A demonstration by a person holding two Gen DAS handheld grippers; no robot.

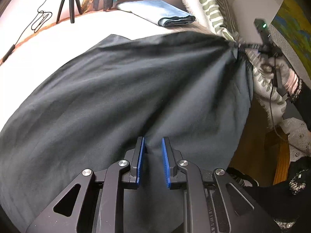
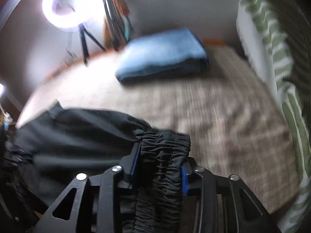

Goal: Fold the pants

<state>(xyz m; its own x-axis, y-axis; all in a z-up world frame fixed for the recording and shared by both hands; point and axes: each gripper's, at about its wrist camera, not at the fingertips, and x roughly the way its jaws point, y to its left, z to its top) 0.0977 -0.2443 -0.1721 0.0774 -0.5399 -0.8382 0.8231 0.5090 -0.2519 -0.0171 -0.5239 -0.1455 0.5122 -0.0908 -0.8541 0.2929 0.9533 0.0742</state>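
The black pants [image 1: 136,89] hang stretched above the pale table [image 1: 48,46]. My left gripper [image 1: 153,141] is shut on a fold of the black fabric bunched between its blue pads [image 1: 140,155]. In the left wrist view my right gripper [image 1: 240,45] pinches the far corner of the pants at upper right. In the right wrist view my right gripper [image 2: 160,161] is shut on the gathered elastic waistband [image 2: 165,151], and the rest of the pants [image 2: 73,136] trails to the left. That view is motion-blurred.
Folded blue jeans [image 1: 163,13] [image 2: 163,56] lie at the back of the table. A green-striped cushion [image 1: 211,5] [image 2: 281,68] stands at the right. A small tripod [image 1: 70,2], a cable [image 1: 38,19] and a lit ring light [image 2: 68,3] are at the back left.
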